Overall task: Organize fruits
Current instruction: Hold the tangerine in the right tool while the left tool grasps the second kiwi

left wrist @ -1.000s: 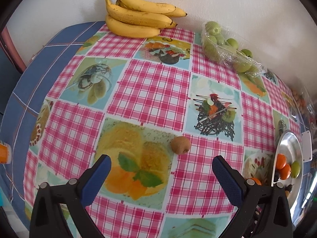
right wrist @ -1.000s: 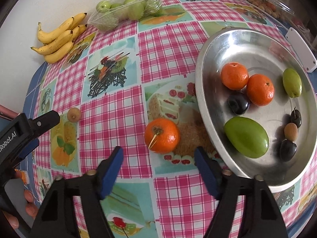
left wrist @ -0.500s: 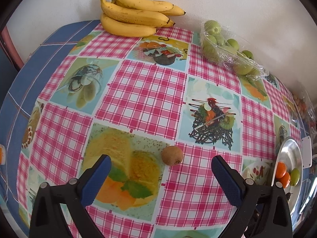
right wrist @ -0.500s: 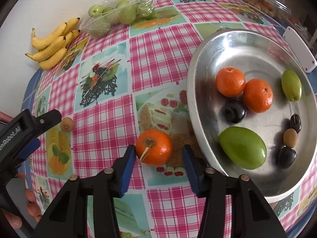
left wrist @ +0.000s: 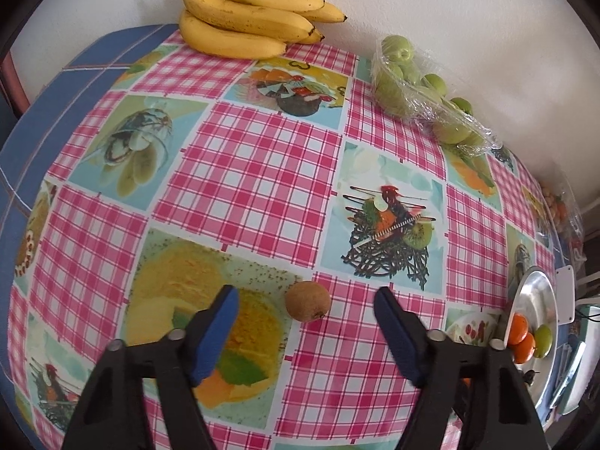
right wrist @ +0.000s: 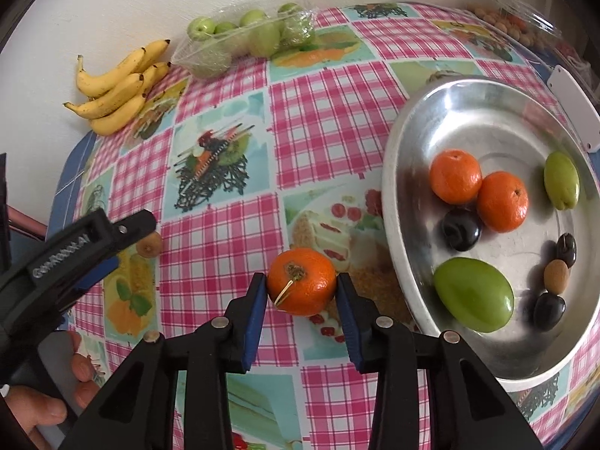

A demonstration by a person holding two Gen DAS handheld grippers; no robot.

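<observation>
A brown kiwi [left wrist: 307, 301] lies on the checked tablecloth between the tips of my left gripper [left wrist: 305, 298], which is open around it with gaps on both sides. It also shows in the right wrist view [right wrist: 149, 245]. My right gripper [right wrist: 302, 285] is shut on an orange mandarin [right wrist: 302, 281] that rests on the cloth, both pads touching its sides. The steel tray [right wrist: 420, 120] to its right holds two mandarins [right wrist: 455, 176], a green mango [right wrist: 474, 294], a green fruit [right wrist: 561, 180], dark plums and a small brown fruit.
A banana bunch [left wrist: 247, 18] and a plastic bag of green fruits [left wrist: 420, 86] lie by the back wall. A clear box of nuts [right wrist: 506, 18] sits at the far right corner. A white remote [right wrist: 573, 107] lies behind the tray.
My right gripper has closed in on the loose mandarin and now grips it. My left gripper has moved forward around the kiwi and its jaws have narrowed.
</observation>
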